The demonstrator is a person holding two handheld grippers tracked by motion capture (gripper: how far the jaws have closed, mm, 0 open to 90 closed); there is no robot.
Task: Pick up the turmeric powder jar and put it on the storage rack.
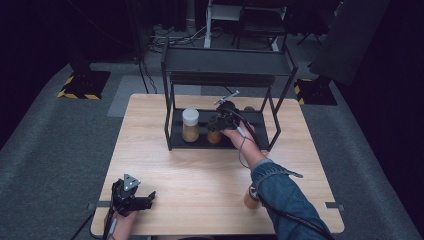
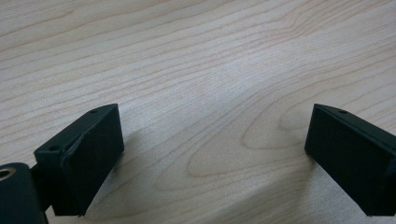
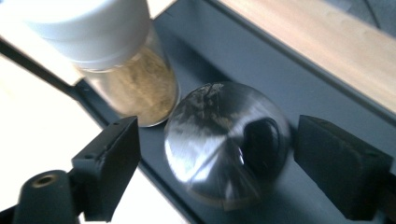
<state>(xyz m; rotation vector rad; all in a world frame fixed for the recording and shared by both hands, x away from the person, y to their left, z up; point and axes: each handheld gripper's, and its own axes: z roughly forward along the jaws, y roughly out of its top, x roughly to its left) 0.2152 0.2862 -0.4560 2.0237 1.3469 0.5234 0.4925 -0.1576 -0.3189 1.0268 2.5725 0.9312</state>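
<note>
Small jar with a shiny metal domed lid (image 3: 227, 144) and amber contents (image 1: 214, 135) is seen standing on the lower black tray (image 3: 261, 88) of the black metal two-tier rack (image 1: 227, 65), just beside the clear glass jar with white screw cap and tan powder (image 3: 122, 70); the two look near touching at the base, but contact cannot be confirmed. Right gripper (image 3: 215, 163) is positioned over the metal lid, jaws spread and released, one jaw on each side of the lid, pads not pressing on it; nothing is held. Whether the jar is being set down or picked up cannot be told. If a pick is intended, the jaws should be centred on the lid or neck and closed squarely, since the domed metal looks slippery; the white-capped jar and the rack upright should be kept clear of the left-hand jaw in the right gripper view. If a release is intended, a straight lift out is judged safest. Another brownish jar (image 1: 249, 198) is partly hidden behind the denim sleeve (image 1: 280, 185) near the front edge of the light wooden table (image 1: 200, 170). Left gripper (image 1: 134, 199) is parked at the front left of the table, jaws wide apart and empty over bare wood.
</note>
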